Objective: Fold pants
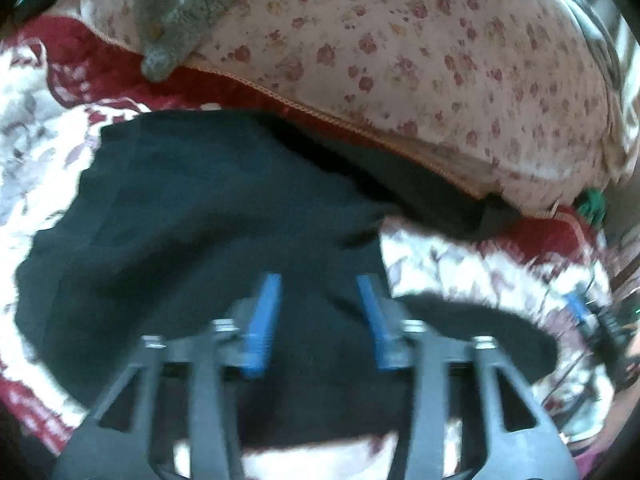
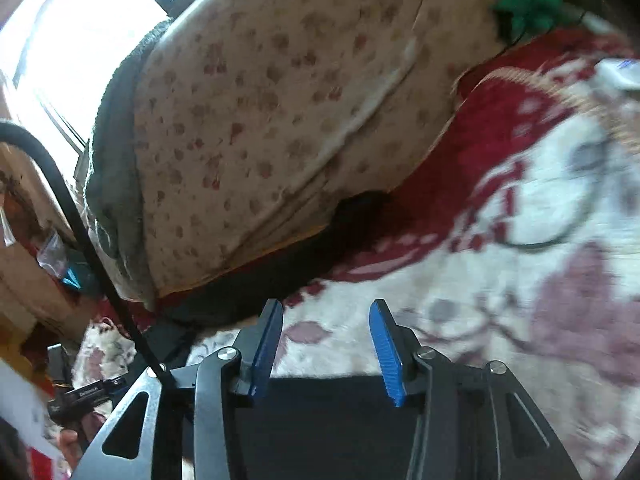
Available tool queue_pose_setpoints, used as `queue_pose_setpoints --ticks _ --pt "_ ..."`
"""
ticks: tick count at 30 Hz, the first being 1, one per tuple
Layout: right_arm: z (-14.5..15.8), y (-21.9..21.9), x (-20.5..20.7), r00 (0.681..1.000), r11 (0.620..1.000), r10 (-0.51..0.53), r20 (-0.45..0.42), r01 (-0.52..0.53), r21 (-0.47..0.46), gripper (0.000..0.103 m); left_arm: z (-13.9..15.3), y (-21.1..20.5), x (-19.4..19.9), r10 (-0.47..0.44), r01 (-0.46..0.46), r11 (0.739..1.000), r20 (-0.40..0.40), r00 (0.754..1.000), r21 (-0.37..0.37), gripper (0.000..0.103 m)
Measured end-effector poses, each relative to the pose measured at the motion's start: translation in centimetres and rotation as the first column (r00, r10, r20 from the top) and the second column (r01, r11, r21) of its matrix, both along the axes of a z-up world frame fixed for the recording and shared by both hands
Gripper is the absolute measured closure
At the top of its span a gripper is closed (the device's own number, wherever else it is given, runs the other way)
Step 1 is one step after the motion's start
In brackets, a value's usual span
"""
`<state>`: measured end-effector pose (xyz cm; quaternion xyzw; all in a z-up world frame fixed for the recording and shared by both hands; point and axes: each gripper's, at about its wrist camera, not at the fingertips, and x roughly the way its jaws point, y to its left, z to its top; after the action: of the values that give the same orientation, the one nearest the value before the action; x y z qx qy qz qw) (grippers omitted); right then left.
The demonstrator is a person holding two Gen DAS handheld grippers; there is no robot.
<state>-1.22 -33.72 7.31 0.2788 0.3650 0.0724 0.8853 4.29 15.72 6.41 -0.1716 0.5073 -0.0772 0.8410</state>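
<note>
The black pants [image 1: 192,224] lie spread on a red and white floral bedspread [image 1: 36,168], one part running under a pink floral pillow [image 1: 420,52]. My left gripper [image 1: 318,284] is open and empty, hovering over the pants with its blue fingers [image 1: 266,312] apart. In the right wrist view, my right gripper [image 2: 326,312] is open and empty above the bedspread [image 2: 500,280]. A strip of the pants [image 2: 280,264] shows ahead along the pillow's [image 2: 280,100] lower edge. Another dark patch [image 2: 320,420], cloth or shadow, lies below the fingers [image 2: 386,344].
A grey plush blanket [image 1: 180,8] lies over the pillow's top. A green tuft [image 2: 528,4] sits at the pillow's far end. A black cable [image 2: 72,208] crosses the left of the right wrist view. A bright window [image 2: 80,32] and cluttered shelves [image 2: 40,248] are at the left.
</note>
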Motion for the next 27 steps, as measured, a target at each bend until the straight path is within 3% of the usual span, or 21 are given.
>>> queue_pose_setpoints --ticks 5,13,16,20,23,27 --pt "-2.5 0.3 5.5 0.998 0.993 -0.009 -0.054 0.015 0.116 0.06 -0.6 0.5 3.8 0.046 -0.047 0.998 -0.032 0.998 -0.036 0.051" --pt "-3.7 0.4 13.0 0.99 0.993 -0.034 -0.136 0.05 0.11 0.059 -1.8 0.1 8.1 0.044 -0.047 0.998 -0.063 0.997 -0.044 0.051" --pt "-2.1 0.7 14.5 0.994 0.999 -0.035 -0.099 0.037 0.018 0.059 -2.2 0.0 9.2 0.05 -0.053 0.998 -0.069 0.996 -0.045 0.051" --pt "-0.7 1.6 17.4 0.994 0.989 0.028 -0.102 -0.042 -0.141 0.05 -2.6 -0.7 10.7 0.042 -0.045 0.998 -0.074 0.996 -0.048 0.051" --pt "-1.9 2.6 20.4 0.981 0.937 0.09 -0.171 -0.142 -0.319 0.05 -3.1 -1.0 11.6 0.041 -0.047 0.997 -0.092 0.995 -0.063 0.051" --pt "-4.1 3.1 22.1 0.953 0.893 0.169 -0.252 -0.256 -0.37 0.05 -3.8 -1.4 12.6 0.035 -0.043 0.997 -0.119 0.992 -0.068 0.051"
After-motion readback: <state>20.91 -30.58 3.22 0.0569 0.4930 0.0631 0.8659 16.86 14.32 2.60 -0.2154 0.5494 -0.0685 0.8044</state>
